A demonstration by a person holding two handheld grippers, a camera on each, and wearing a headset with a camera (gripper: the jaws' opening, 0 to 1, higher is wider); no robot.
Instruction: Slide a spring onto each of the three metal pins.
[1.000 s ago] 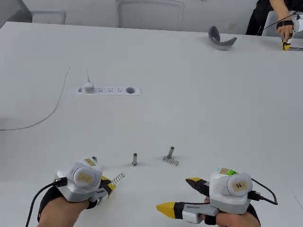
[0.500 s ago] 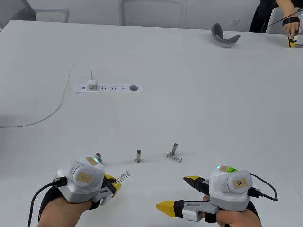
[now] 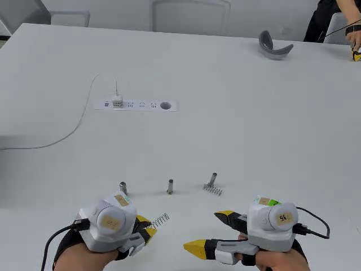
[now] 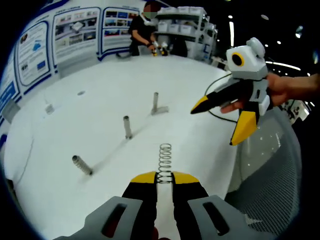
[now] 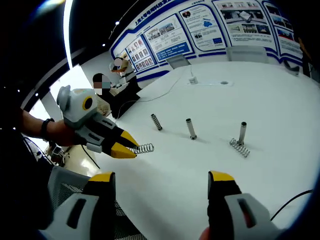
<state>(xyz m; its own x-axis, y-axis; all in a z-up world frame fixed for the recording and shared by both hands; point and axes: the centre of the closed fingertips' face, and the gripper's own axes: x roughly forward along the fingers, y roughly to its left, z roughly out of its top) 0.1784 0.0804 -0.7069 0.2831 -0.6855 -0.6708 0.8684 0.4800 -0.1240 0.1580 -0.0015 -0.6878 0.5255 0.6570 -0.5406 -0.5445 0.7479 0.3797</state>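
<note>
Head view: the left gripper (image 3: 148,228) is low over the tabletop (image 3: 254,130), jaws clamped on a spring (image 3: 161,219) that sticks out ahead of them. The left pin (image 3: 123,187) already wears a spring. The middle pin (image 3: 170,187) is bare. A loose spring (image 3: 213,189) lies at the foot of the right pin (image 3: 212,180). The right gripper (image 3: 211,231) has its jaws wide apart.

Left gripper view: the jaws pinch the near end of the spring (image 4: 164,159), and the three pins stand beyond it.

Right gripper view: the jaws are apart, well short of the loose spring (image 5: 239,147).
</note>
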